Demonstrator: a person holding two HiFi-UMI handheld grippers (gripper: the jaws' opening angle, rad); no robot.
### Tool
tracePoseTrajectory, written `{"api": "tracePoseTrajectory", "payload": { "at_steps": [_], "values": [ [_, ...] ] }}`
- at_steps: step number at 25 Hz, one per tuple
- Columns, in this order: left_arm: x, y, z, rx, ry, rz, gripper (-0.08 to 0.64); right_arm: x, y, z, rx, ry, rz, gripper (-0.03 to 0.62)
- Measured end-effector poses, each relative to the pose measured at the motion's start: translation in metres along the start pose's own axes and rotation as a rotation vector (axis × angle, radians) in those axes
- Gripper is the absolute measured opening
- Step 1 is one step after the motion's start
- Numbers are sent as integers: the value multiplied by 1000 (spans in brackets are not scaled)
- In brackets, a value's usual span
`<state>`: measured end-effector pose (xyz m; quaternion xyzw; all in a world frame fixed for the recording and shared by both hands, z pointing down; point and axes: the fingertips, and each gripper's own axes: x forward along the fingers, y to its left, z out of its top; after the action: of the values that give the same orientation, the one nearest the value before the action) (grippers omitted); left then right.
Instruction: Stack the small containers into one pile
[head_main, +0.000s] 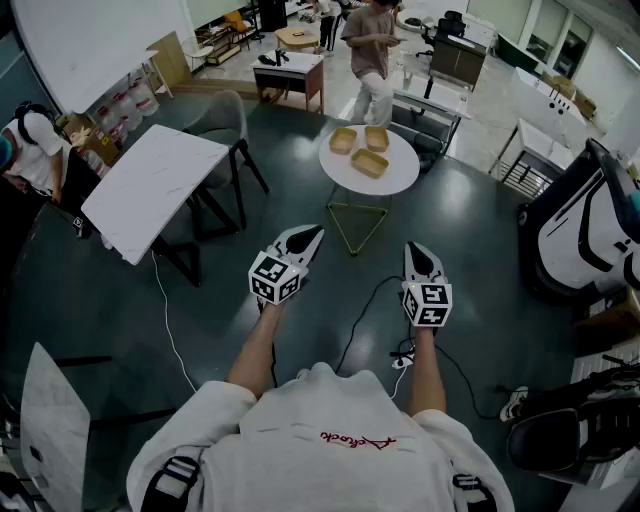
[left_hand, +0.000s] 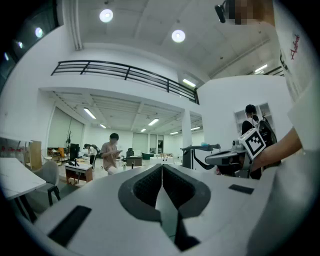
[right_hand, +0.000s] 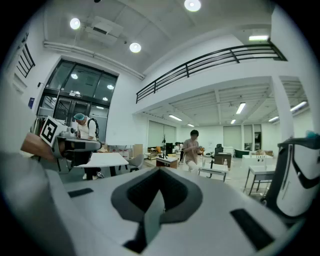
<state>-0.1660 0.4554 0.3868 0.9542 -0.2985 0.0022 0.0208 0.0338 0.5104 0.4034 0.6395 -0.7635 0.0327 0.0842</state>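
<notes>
Close above the dark floor (head_main: 470, 215), the left gripper (head_main: 304, 238) and right gripper (head_main: 419, 252) are held side by side, well apart, both pointing toward the round white table (head_main: 335, 178). Each gripper's own view shows its jaws pressed together with nothing between them (left (left_hand: 161, 172), right (right_hand: 160, 174)). A black cable (head_main: 362, 315) snakes over the floor between the grippers. Ahead, open floor runs up to the round table's thin wire base. Left of that gap, a rectangular white table (head_main: 150, 190) juts a corner inward, with a grey chair (head_main: 215, 120) behind it. On the right stands a white machine (head_main: 585, 235). Three small containers (head_main: 369, 163) lie unstacked on the round table. Just behind it stands a person (head_main: 368, 55).
</notes>
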Motion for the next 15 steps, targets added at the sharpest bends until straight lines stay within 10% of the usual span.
{"api": "tracePoseTrajectory", "payload": {
  "at_steps": [15],
  "values": [
    [4, -24, -1, -19, -20, 22, 11, -8, 2, -18, 40, -8, 37, 20]
  ]
}}
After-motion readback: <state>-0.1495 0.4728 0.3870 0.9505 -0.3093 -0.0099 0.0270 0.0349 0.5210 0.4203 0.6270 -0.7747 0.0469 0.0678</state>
